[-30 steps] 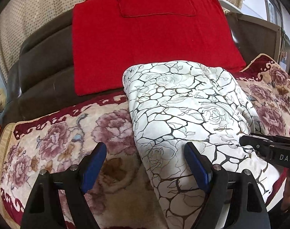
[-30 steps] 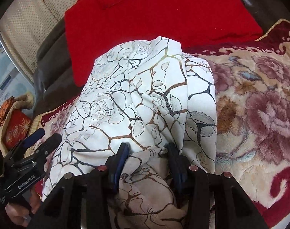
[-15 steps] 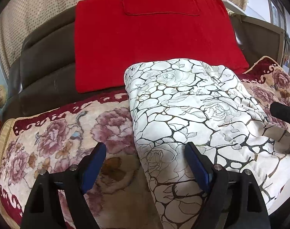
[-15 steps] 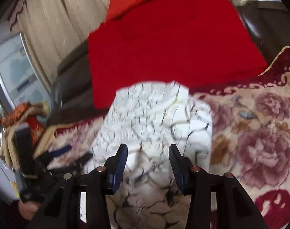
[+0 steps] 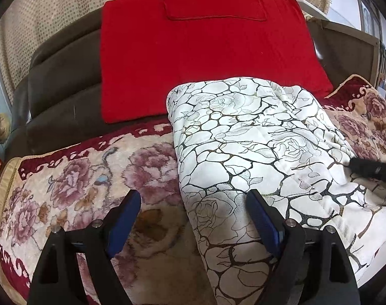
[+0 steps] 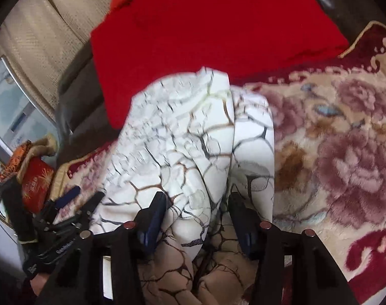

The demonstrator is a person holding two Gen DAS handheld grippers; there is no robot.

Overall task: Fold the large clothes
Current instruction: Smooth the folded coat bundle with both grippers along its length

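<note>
A white garment with a dark crackle and rose print (image 5: pixel 256 147) lies folded in a thick bundle on a floral blanket (image 5: pixel 78 178) over a sofa seat. My left gripper (image 5: pixel 193 218) is open and empty, hovering over the garment's left edge and the blanket. My right gripper (image 6: pixel 196 223) is partly closed with bunched garment fabric (image 6: pixel 193 152) between its fingers at the near end. The right gripper's tip shows in the left wrist view (image 5: pixel 370 169) at the garment's right side. The left gripper shows in the right wrist view (image 6: pixel 65 211) at lower left.
A red cushion (image 5: pixel 205 58) leans on the dark brown sofa back (image 5: pixel 60 81) behind the garment. Beige curtains (image 5: pixel 53 7) hang behind. A red box (image 6: pixel 35 183) and clutter sit off the sofa's left end. The floral blanket (image 6: pixel 345 152) spreads right of the garment.
The right gripper lifted and swung, then came back down toward the garment's near end, fabric still between its fingers. The left gripper stayed open and nearly still.
</note>
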